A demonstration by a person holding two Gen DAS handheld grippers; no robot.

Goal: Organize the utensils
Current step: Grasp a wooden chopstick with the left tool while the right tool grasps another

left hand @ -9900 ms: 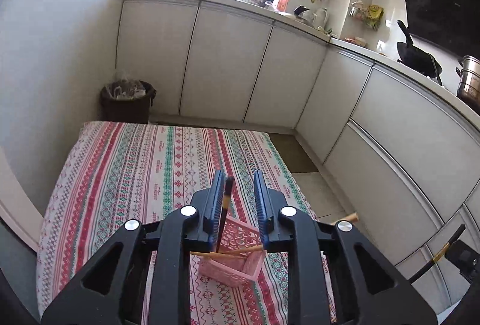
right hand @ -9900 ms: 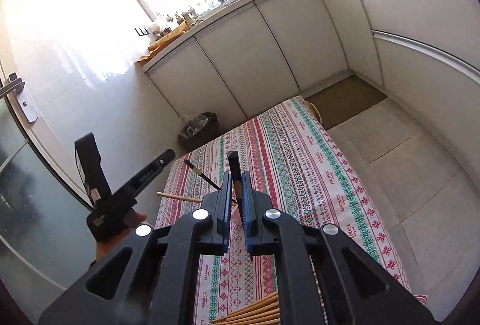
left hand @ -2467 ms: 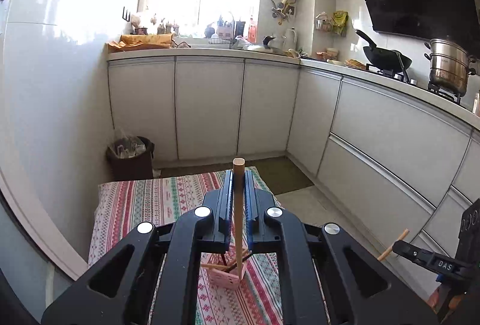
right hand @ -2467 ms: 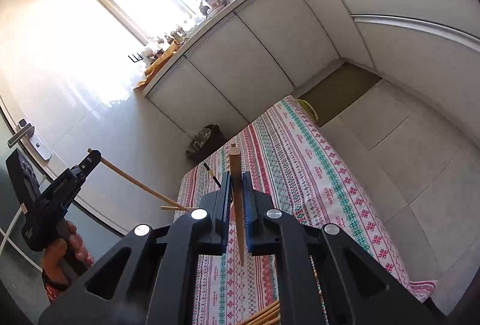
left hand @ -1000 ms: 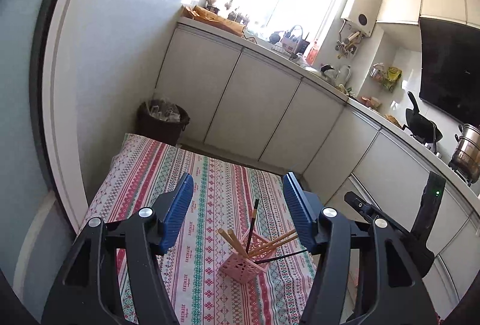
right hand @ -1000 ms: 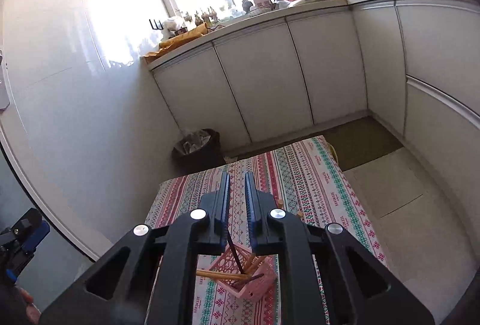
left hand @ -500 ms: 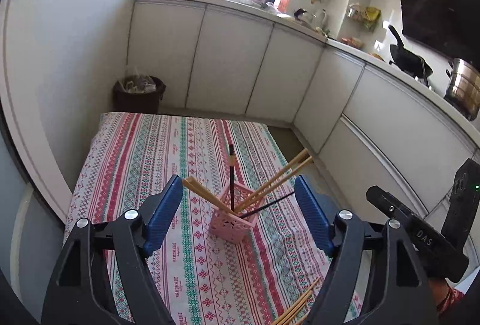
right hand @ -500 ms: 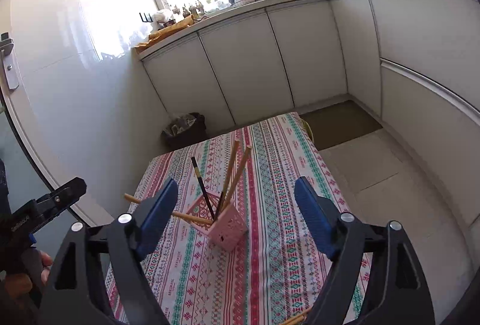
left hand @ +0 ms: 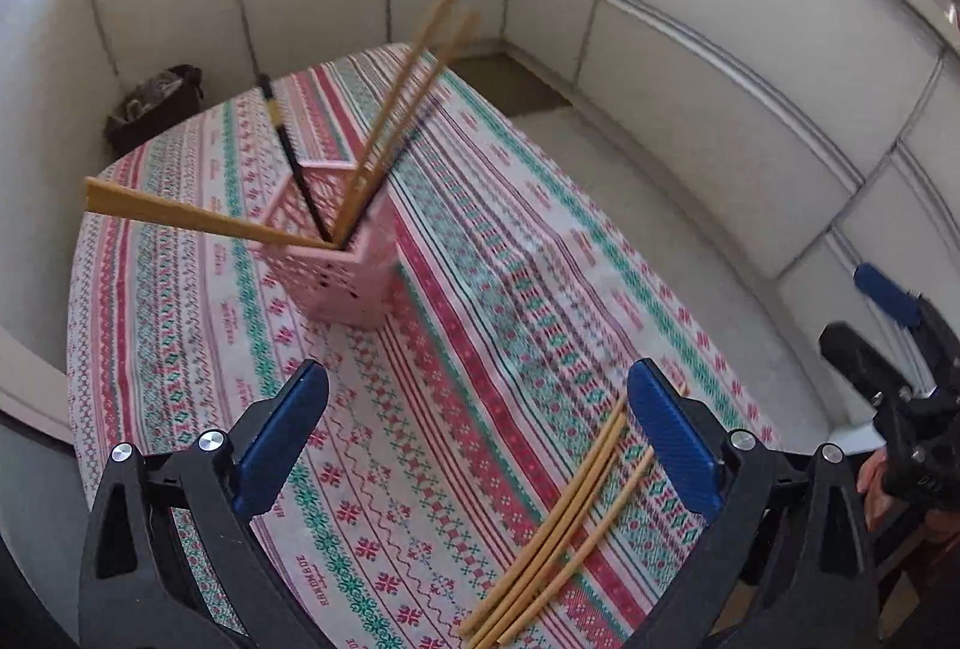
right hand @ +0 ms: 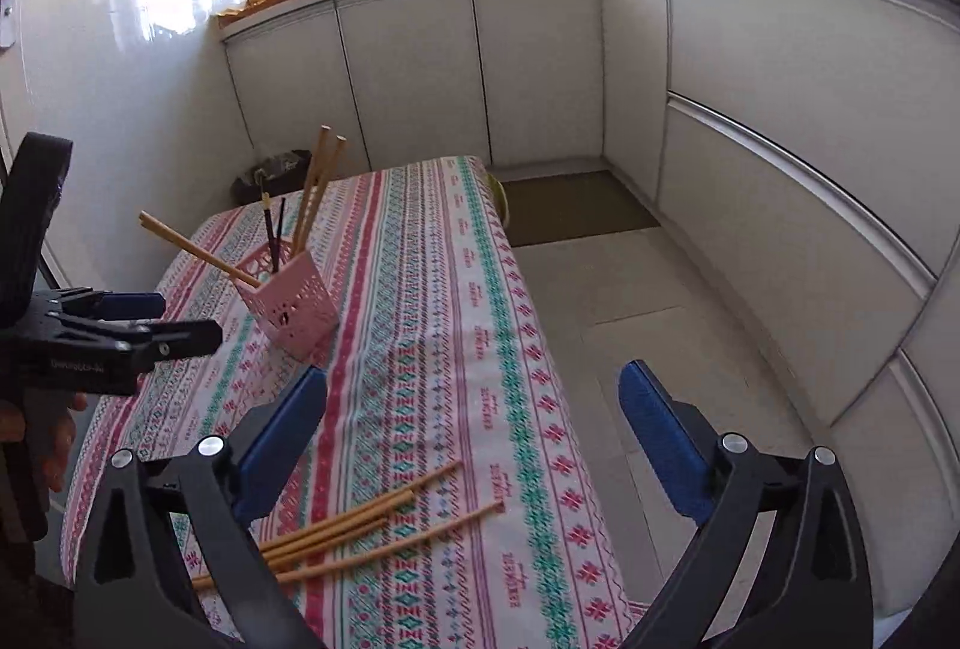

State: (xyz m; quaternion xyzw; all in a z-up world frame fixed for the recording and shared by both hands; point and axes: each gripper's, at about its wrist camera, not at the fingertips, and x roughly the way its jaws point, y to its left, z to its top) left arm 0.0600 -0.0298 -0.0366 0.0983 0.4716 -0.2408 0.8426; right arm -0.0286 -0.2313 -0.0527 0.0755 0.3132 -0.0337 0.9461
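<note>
Both tongs, left tongs [left hand: 477, 412] and right tongs [right hand: 471, 418], have just spread wide and empty, angled toward loose bamboo chopsticks [right hand: 360, 526] awaiting the pink holder [right hand: 288, 310].

The tablecloth [left hand: 336, 559] bears the repeated word "HANDMADE".

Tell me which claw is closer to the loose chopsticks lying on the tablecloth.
Left, narrowly. The left claw hangs open with one finger right beside the loose chopsticks. The right claw is open too, with the chopsticks lying below its left finger.
</note>
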